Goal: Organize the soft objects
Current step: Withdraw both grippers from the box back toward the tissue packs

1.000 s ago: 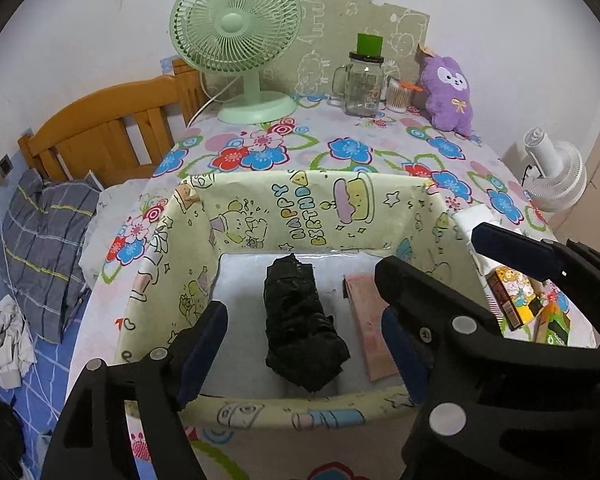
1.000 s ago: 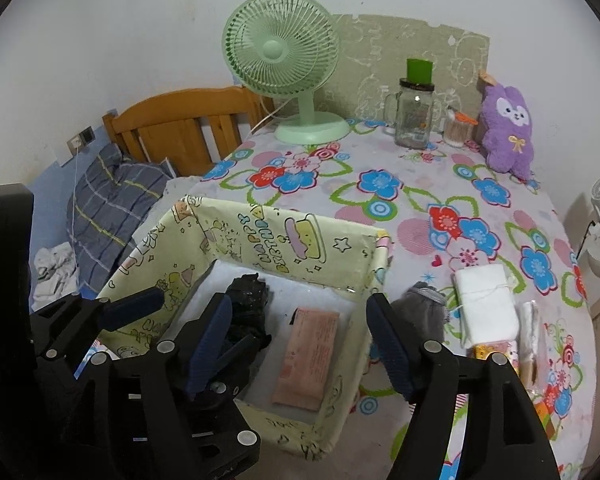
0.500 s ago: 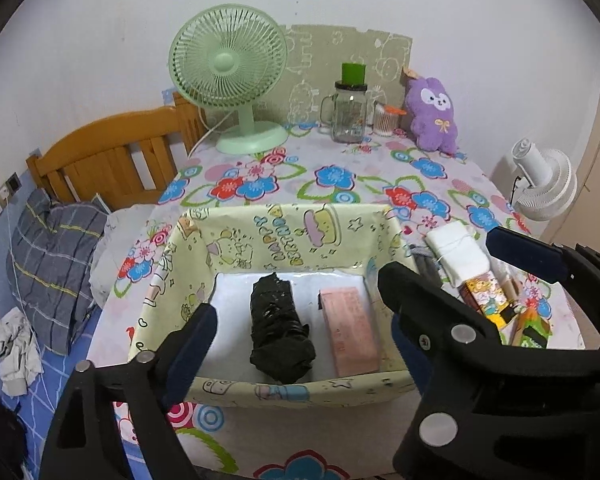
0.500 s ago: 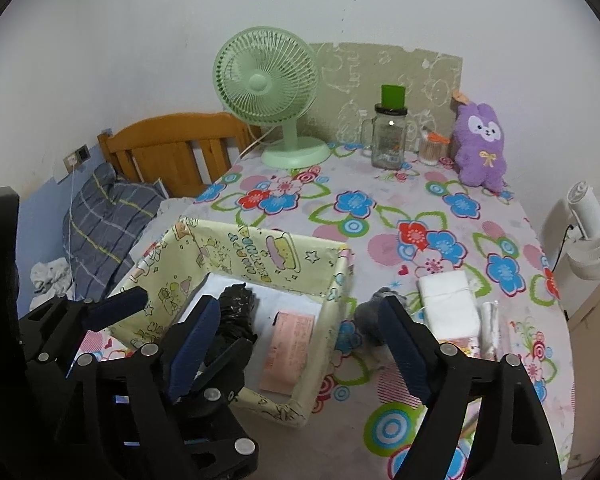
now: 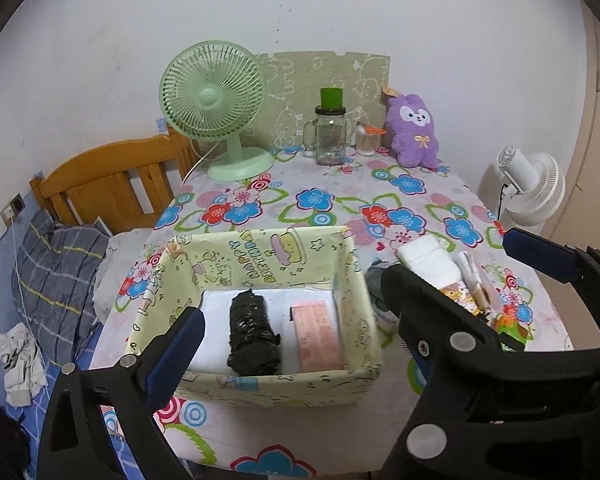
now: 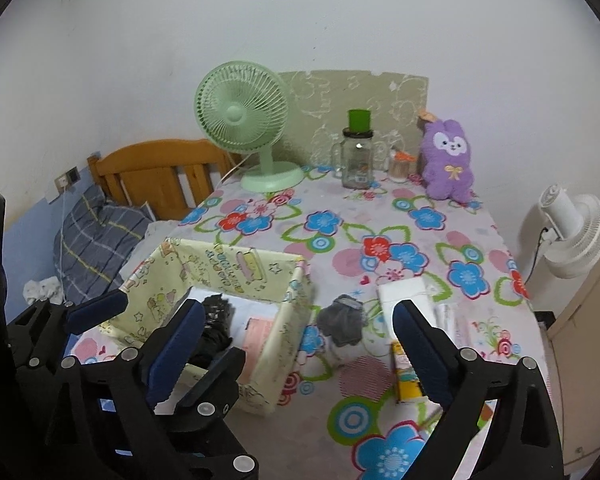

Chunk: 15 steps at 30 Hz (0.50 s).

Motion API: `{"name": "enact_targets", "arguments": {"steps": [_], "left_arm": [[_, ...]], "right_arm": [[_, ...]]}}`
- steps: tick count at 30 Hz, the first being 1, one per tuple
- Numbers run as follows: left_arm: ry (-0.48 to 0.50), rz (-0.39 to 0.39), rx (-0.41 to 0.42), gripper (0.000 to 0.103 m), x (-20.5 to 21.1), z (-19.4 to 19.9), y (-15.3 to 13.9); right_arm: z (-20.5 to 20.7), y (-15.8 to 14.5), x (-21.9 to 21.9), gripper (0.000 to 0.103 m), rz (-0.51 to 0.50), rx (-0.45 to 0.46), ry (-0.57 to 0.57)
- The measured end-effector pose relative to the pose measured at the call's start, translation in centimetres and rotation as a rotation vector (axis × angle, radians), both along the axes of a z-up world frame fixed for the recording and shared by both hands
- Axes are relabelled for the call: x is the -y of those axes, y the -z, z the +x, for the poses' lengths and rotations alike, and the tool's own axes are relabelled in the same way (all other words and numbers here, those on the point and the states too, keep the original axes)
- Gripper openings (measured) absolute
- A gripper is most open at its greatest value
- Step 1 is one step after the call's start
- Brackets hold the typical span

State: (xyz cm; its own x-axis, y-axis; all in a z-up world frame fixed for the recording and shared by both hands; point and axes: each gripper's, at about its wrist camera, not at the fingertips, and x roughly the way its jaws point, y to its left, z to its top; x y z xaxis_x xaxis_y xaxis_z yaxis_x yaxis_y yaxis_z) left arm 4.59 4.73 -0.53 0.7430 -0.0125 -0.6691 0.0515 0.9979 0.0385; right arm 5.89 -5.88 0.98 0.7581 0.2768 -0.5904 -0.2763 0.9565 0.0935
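Observation:
A pale yellow cartoon-print box [image 5: 260, 240] [image 6: 236, 264] stands on the flowered table. Inside it lie a black crumpled bundle [image 5: 252, 332] [image 6: 216, 312] and a pink pack [image 5: 318, 336] [image 6: 258, 332]. My left gripper [image 5: 308, 320] hovers above the box's near side, its jaws opening with nothing held between them. My right gripper [image 6: 298, 306] hangs beside it over the box's right wall, its jaws also opening and empty. A grey soft lump [image 6: 342, 326] [image 5: 376, 280] and a white folded cloth [image 6: 404, 292] [image 5: 428, 256] lie to the right of the box. A purple plush [image 6: 448, 164] sits at the far edge.
A green fan [image 5: 214, 96], a glass jar with a green lid [image 5: 330, 136] and a small cup stand at the back. Yellow packets [image 6: 406, 380] lie near the right front. A white fan [image 6: 572, 232] stands beyond the table's right edge. A wooden headboard and a plaid pillow [image 5: 56, 276] are on the left.
Both grippers have drawn back and upward from the box, and their jaws have spread wider. The black bundle and pink pack stay in the box.

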Motion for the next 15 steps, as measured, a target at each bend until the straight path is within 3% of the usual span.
{"name": "enact_targets", "arguments": {"steps": [15], "left_arm": [[0.031,0.000,0.046,0.103,3.2,-1.4,-1.2]], "right_arm": [[-2.1,-1.4,3.6,0.102,0.000,0.069,0.064]]}}
